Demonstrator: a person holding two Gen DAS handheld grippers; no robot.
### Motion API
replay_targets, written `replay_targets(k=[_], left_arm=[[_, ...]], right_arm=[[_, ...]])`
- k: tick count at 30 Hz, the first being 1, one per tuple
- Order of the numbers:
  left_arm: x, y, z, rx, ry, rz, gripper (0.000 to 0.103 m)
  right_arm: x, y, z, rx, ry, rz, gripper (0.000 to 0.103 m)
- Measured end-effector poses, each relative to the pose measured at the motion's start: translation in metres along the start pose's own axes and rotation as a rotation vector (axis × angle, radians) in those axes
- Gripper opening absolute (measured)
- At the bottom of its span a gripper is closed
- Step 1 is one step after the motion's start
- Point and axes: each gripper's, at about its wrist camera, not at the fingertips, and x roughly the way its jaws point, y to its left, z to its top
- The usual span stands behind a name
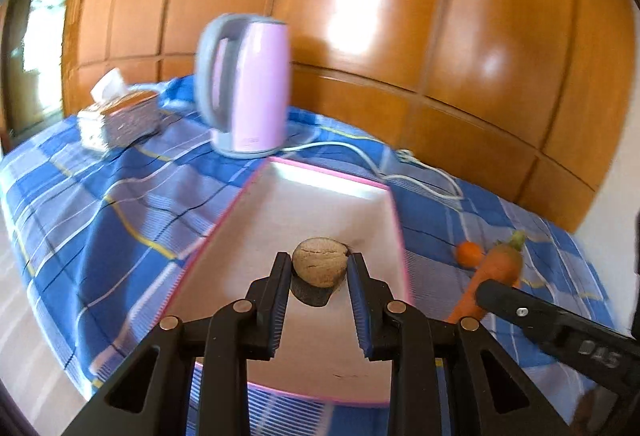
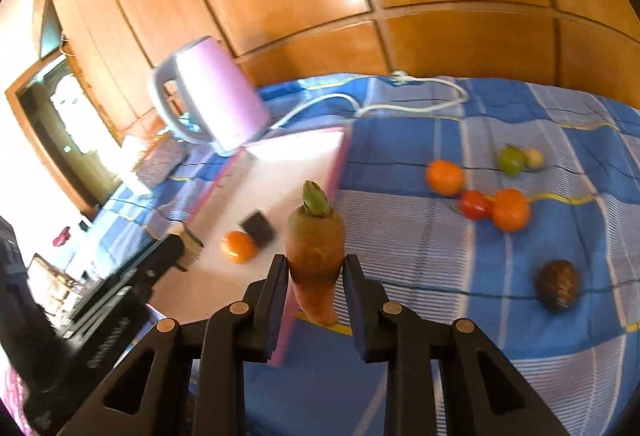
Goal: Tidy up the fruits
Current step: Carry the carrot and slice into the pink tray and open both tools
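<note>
Clamped the left hand-held gripper (image 1: 319, 262) on a round brown fruit (image 1: 320, 262), pads pressed against both its sides, low over the near part of a white tray (image 1: 332, 174) with a pink rim. Clamped the right hand-held gripper (image 2: 316, 264) on a carrot (image 2: 316, 248), green stub pointing away and thin end hanging between the jaws, over the tray's right edge where it met the blue checked cloth (image 2: 400, 140).

Left more to sort out on the cloth, well apart from the tray: two oranges (image 2: 444, 178), a red tomato (image 2: 474, 204), a green fruit (image 2: 512, 160) with a small pale one just beside it, and a dark scaly one (image 2: 558, 284) nearer. Showed one orange fruit (image 2: 239, 246) and a dark block (image 2: 258, 228) on the tray already.

Looked like the placing step, early in the task. Called for lowering the brown fruit until it touched the tray before easing the pads apart, since a round thing let go from height would likely roll. Called for a bare patch, away from the orange fruit and the block. Called for keeping both tools apart over the tray, one release at a time, and well clear of the pink kettle (image 1: 244, 92) and its cord (image 1: 420, 172) behind.
</note>
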Motion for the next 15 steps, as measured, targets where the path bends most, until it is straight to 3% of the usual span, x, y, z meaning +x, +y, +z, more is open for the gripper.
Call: replay_targets(k=[6, 10, 15], left_arm=[[0.012, 0.026, 0.006, -0.085, 0.028, 0.058, 0.031], [0.011, 0.031, 0.002, -0.108, 0.028, 0.071, 0.050], [0.009, 0.029, -0.001, -0.113, 0.021, 0.083, 0.050]], right_arm=[[0.018, 0.028, 0.016, 0.010, 0.034, 0.102, 0.028], [0.028, 0.042, 0.014, -0.010, 0.043, 0.112, 0.036], [0.029, 0.041, 0.006, -0.020, 0.054, 0.087, 0.037]])
